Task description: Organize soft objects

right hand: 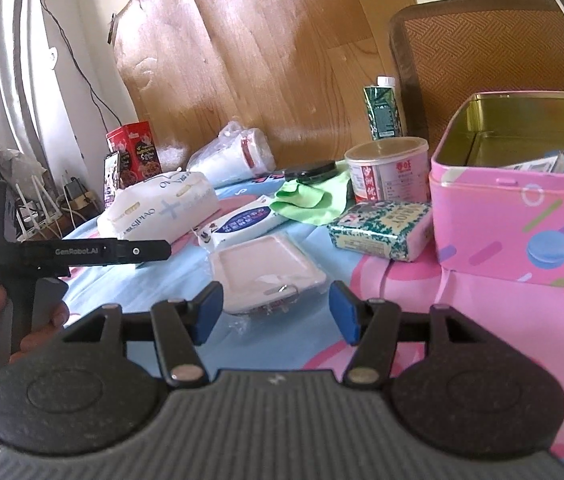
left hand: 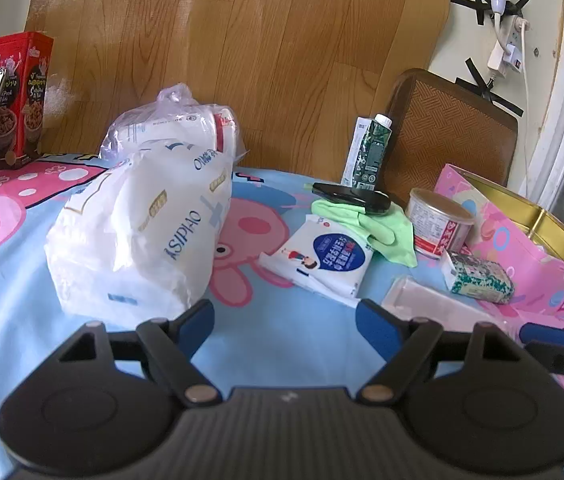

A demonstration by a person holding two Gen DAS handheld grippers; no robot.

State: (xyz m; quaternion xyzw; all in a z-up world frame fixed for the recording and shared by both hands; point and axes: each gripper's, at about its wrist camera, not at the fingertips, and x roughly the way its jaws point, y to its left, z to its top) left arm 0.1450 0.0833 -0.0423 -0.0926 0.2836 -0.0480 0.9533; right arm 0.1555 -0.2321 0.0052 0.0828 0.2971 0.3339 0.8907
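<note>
The right tool (right hand: 276, 312) hangs open and empty over the blue-and-pink sheet (right hand: 422, 320), and the flat pink pack (right hand: 266, 276) in clear wrap lies directly ahead of it, just beyond the blue pads (right hand: 208, 308). That pack is the nearest soft thing to either hand. Its long axis runs away from the tool and slightly to the left, so the near short end, the one with the crinkled wrap, faces the gap between the pads. Judging by this, the jaws straddle the pack's width, not its length, and a short push forward and down would bring the pads to its two long sides.

The left tool (left hand: 286, 324) is also open with nothing in it. Ahead of it to the left stands the big white tissue bag (left hand: 138, 236); the wipes pack (left hand: 322, 260) lies ahead to the right, tilted, with the green cloth (left hand: 378, 228) behind it. The pink pack shows only at the right edge of the left view, beside the right tool's blue tip, so the right hand is clearly the nearer one.

The pink tin (right hand: 522, 200) sits open to the right of the right tool, with the patterned tissue packet (right hand: 382, 230) just beside its front left corner. If the tin is the destination, the carry would swing rightward and upward over its rim. The slippery wrap may slide between the pads.
</note>
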